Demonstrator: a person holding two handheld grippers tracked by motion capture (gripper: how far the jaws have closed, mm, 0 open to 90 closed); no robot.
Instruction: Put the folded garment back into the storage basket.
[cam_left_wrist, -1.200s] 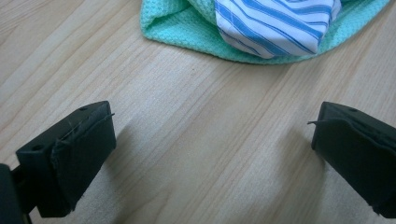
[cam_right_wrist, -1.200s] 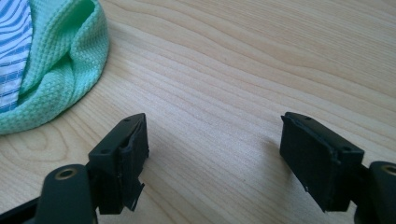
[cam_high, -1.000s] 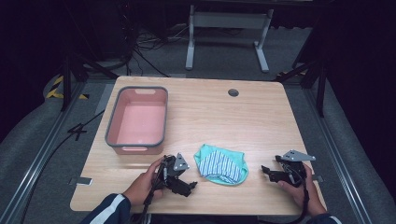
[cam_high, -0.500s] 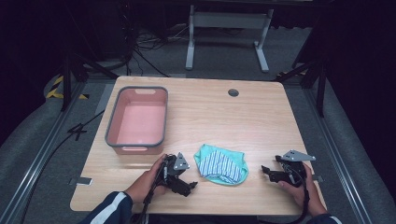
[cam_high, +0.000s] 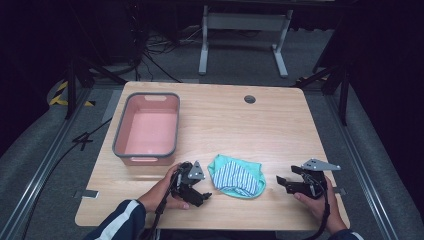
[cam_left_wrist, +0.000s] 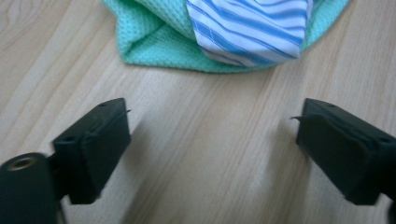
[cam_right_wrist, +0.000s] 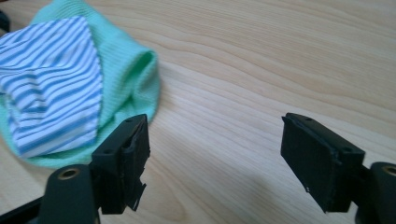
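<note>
left tongs (cam_high: 200, 187): released, jaws just been closing, nothing between | right tongs (cam_high: 286, 184): released, empty | green-striped cloth (cam_high: 236, 176): between them, near tabletop (cam_high: 280, 130) edge

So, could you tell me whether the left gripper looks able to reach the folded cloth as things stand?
Probably yes: the left gripper sits just beside the cloth, its jaws apart, with bare table between them.
</note>
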